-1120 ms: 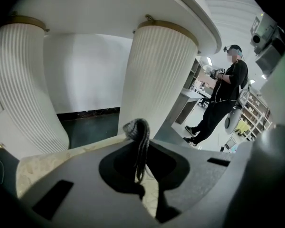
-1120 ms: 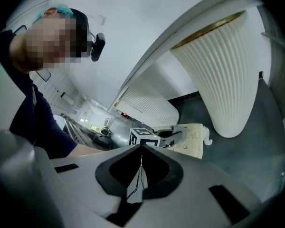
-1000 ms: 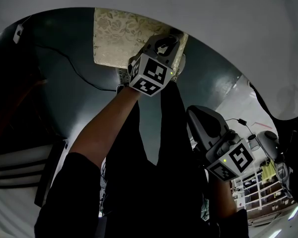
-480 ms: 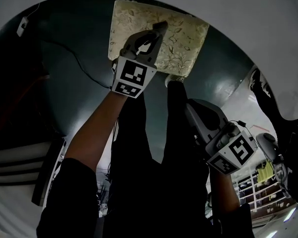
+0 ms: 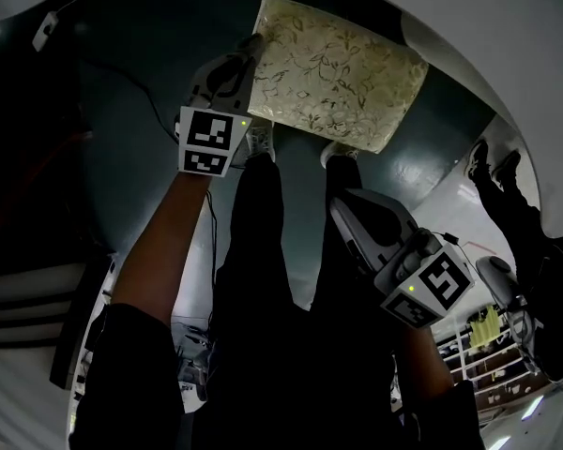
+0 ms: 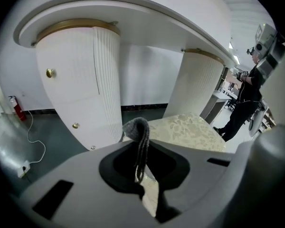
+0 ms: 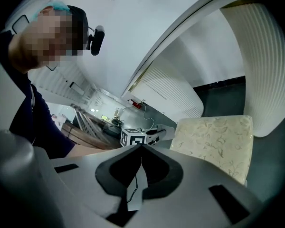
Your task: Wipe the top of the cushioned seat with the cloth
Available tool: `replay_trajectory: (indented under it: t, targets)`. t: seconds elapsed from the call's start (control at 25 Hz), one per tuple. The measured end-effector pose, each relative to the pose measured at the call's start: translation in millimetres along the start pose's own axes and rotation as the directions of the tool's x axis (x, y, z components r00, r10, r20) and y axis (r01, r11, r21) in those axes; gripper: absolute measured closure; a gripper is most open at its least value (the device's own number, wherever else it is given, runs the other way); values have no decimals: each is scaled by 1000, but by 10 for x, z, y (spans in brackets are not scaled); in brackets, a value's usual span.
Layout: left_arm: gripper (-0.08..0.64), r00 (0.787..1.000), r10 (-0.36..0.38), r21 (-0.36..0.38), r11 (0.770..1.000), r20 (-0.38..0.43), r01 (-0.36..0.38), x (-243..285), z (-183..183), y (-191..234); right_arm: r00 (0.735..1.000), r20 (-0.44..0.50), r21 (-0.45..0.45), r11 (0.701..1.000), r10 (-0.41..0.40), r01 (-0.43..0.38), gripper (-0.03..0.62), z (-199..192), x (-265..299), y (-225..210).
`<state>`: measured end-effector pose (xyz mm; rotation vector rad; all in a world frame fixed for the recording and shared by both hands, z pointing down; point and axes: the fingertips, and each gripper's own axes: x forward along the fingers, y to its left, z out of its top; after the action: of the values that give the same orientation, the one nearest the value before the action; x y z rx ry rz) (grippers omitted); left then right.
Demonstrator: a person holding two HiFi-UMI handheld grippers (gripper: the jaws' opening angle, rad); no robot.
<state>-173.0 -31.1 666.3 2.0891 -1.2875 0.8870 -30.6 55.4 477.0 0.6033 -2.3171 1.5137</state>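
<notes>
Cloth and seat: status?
Left gripper shut on cloth, at seat left edge. Right gripper shut, empty, off the seat. Nothing lying on seat.

- Head view: from above, steeply down; seat far.
- Left gripper view: low, level, close to seat's edge.
- Right gripper view: farther back, facing seat; all three share it.

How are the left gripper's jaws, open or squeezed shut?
Shut. The left gripper pinches the grey cloth, which loops up between its jaws.
</notes>
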Motion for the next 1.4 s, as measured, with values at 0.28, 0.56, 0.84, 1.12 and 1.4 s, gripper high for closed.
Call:
replay_trajectory:
  t: [0.28,0.56,0.84,1.12,1.4]
  targets:
    - [532,999,-36,7,999,-29,36,86,-209,-110,1000,-25,1,1000,-9,9,566,-37,95,-5]
    - [532,992,-118,19,993,-34,118,298,-146,-722,999,2,19,999,-35,35,566,-8,-144,-208]
    - [532,979,-194,56,979,-56,197,534,27,-1380,998,42,48,997,-56,54,566,-15,-546,-442]
    - [532,961,-266,79,959,-73,271,734,182,-2127,992,87,81,993,-91,84,566,-23,-1042,-739]
    - [532,949,-306,66,948,-76,311,846,289,-2717,987,111,100,990,-113,102,566,-57,-1436,-920]
